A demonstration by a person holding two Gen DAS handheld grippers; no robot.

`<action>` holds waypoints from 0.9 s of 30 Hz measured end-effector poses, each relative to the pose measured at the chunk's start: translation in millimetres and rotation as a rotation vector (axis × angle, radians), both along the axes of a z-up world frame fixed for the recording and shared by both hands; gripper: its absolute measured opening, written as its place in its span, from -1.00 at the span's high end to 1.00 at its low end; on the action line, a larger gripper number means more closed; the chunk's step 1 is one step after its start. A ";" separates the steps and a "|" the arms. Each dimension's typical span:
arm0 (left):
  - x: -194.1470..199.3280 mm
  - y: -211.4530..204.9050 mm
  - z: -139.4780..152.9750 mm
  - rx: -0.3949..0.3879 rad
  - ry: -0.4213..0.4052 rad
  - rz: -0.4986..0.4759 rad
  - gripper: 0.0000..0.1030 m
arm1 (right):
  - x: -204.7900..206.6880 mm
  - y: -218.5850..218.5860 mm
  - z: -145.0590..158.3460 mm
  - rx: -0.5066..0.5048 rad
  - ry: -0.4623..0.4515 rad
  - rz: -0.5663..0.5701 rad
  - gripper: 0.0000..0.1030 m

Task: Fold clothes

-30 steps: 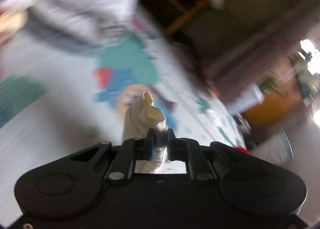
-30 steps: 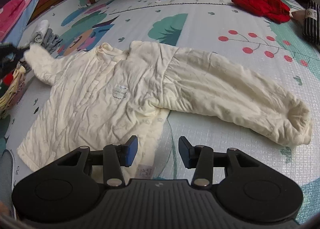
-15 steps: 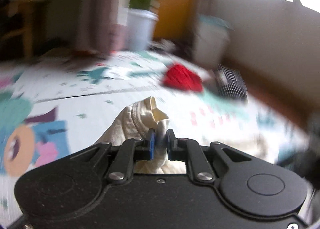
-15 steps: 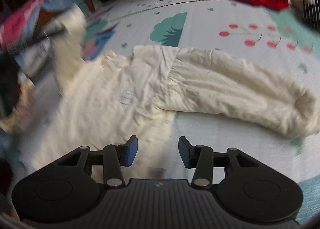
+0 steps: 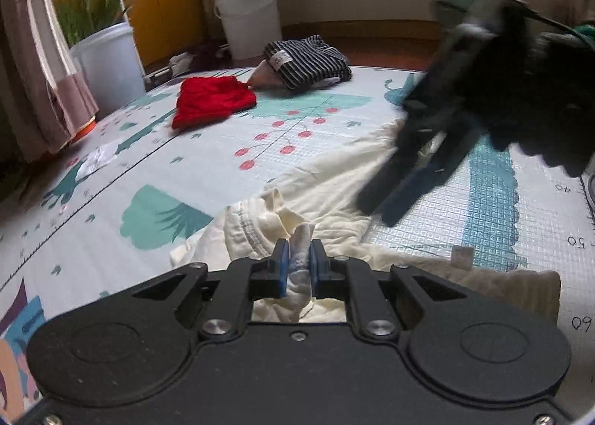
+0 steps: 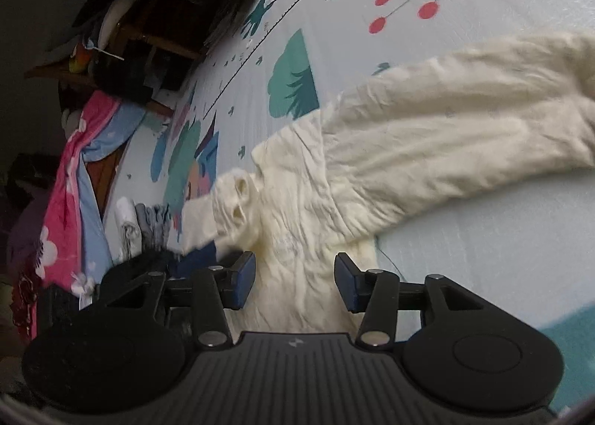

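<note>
A cream long-sleeved garment (image 6: 409, 150) lies spread on the patterned play mat (image 5: 186, 172), one sleeve stretched out to the right. My left gripper (image 5: 297, 257) is shut on the other sleeve's cuff (image 5: 267, 216) and holds it over the garment's body (image 5: 334, 179). In the right wrist view that cuff (image 6: 230, 198) shows bunched at the garment's left side. My right gripper (image 6: 295, 283) hovers over the garment's lower body. Its jaws are opening, and nothing is pressed between the pads. The left wrist view shows it as a blurred shape (image 5: 383, 207) at the right.
A red garment (image 5: 212, 101) and a folded striped garment (image 5: 308, 60) lie at the mat's far side. Past the mat's edge stand a white bucket (image 5: 249, 12) and a planter tub (image 5: 108, 60). Pink and blue cloth (image 6: 74, 202), small rolled items (image 6: 148, 224) and a wooden shelf (image 6: 130, 34) line the left.
My left gripper swung across with the cuff, from beside the garment to over its body. The right gripper rolled, tilting its view, and its jaws stand wider apart.
</note>
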State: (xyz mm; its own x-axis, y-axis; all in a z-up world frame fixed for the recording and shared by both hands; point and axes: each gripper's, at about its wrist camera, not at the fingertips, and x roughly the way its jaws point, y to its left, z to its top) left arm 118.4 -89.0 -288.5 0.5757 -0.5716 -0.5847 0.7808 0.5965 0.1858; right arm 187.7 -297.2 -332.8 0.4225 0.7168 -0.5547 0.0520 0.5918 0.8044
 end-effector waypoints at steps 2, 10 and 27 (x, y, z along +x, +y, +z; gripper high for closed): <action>-1.8 -0.4 1.9 0.002 -0.003 0.000 0.81 | 13.9 10.8 -1.6 0.034 0.003 0.007 -0.03; -1.5 1.3 2.2 0.011 -0.017 0.010 0.81 | 57.4 36.3 -15.2 0.135 0.067 0.014 0.22; 47.7 145.9 23.9 -0.094 0.098 0.363 0.56 | 62.0 56.2 -12.8 -0.063 -0.030 0.130 0.71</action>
